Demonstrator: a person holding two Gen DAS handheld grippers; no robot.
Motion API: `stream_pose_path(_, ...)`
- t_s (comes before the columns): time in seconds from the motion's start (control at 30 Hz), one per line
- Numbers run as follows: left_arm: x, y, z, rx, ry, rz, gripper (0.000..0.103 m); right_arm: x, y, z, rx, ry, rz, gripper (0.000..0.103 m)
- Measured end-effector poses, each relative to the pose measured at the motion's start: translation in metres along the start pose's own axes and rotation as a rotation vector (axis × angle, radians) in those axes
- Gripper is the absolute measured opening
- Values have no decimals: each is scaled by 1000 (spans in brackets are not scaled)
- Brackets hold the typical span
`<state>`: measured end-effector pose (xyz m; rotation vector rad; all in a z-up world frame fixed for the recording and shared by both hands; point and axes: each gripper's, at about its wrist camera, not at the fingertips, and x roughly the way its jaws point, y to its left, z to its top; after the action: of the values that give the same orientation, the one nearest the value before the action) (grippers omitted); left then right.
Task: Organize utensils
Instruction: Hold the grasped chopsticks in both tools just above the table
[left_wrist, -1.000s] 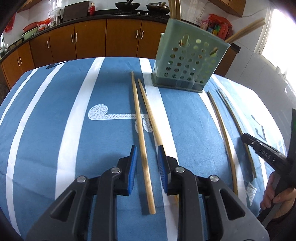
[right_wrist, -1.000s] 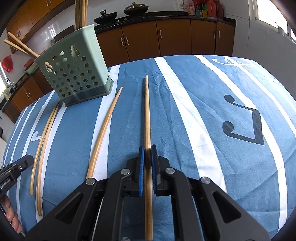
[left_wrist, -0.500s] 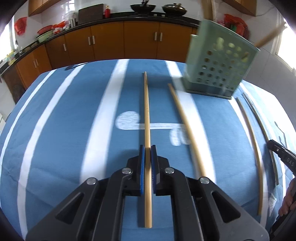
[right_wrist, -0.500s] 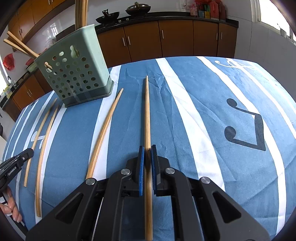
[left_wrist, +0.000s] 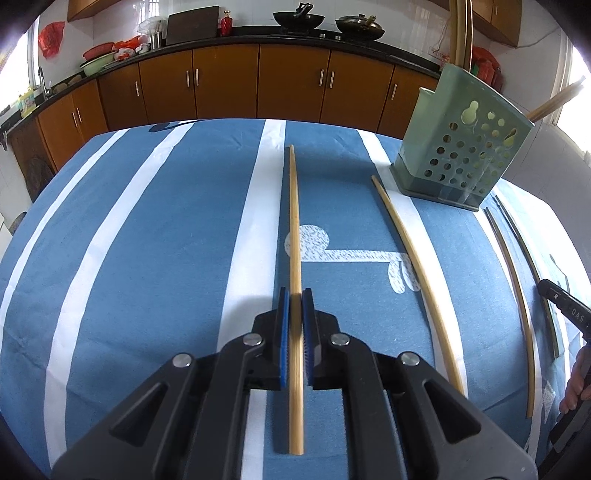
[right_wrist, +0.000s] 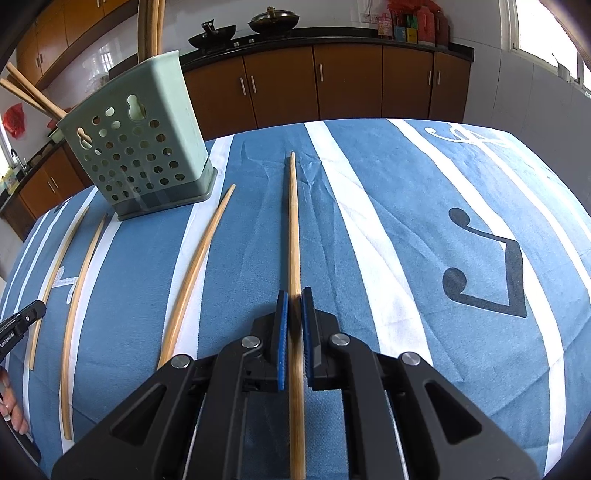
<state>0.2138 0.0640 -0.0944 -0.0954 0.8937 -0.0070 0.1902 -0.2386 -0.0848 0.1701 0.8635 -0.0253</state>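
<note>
My left gripper (left_wrist: 294, 301) is shut on a bamboo chopstick (left_wrist: 294, 221) that points straight ahead over the blue striped cloth. My right gripper (right_wrist: 294, 301) is shut on another bamboo chopstick (right_wrist: 293, 221), also pointing ahead. A green perforated utensil holder (left_wrist: 461, 147) stands at the far right in the left wrist view and at the far left in the right wrist view (right_wrist: 136, 147), with several chopsticks standing in it. Loose chopsticks lie on the cloth: one (left_wrist: 417, 273) near the holder, two more (left_wrist: 513, 291) further right; the right wrist view shows the three (right_wrist: 195, 266).
The table carries a blue cloth with white stripes (left_wrist: 147, 240) and a music-note print (right_wrist: 487, 269). Brown kitchen cabinets (left_wrist: 258, 81) with pans on the counter run behind. The other gripper's tip shows at the edge of each view (left_wrist: 565, 310) (right_wrist: 22, 321).
My left gripper closed on a chopstick that lay between its open jaws, then lifted and swung it so the holder sits further right. My right gripper kept its chopstick and barely moved.
</note>
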Motion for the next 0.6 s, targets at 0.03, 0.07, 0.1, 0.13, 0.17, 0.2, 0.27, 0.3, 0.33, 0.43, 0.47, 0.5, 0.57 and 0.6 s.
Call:
stream_pose_path(0.03,0,0,0,-2,0,-3,9,0,0,0,0,0,1,9)
stream_pose_path(0.07,0,1,0,-3,0,-3,9,0,0,0,1,0,1,9)
stream_pose_path(0.1,0,1,0,-3,0,-4,9,0,0,0,0,0,0,9)
stream_pose_path(0.13,0,1,0,-3,0,-4,9,0,0,0,0,0,0,9)
stream_pose_path(0.17,0,1,0,-3,0,-4,9,0,0,0,0,0,0,9)
stream_pose_path(0.2,0,1,0,-4,0,-5,9,0,0,0,0,0,-1,9)
stream_pose_path(0.27,0,1,0,-7,0,-8,9,0,0,0,-1,0,-1,9)
stream_pose_path(0.3,0,1,1,-9,0,-10,9,0,0,0,0,0,0,9)
stream_pose_path(0.33,0,1,1,-10,0,-12,9,0,0,0,0,0,0,9)
stream_pose_path(0.43,0,3,1,-15,0,-18,9,0,0,0,3,0,4,9)
stream_pose_path(0.47,0,3,1,-16,0,-19,9,0,0,0,4,0,5,9)
stream_pose_path(0.5,0,3,1,-16,0,-20,9,0,0,0,5,0,6,9)
stream_pose_path(0.57,0,3,1,-16,0,-19,9,0,0,0,5,0,7,9)
stream_pose_path(0.6,0,3,1,-16,0,-19,9,0,0,0,5,0,7,9)
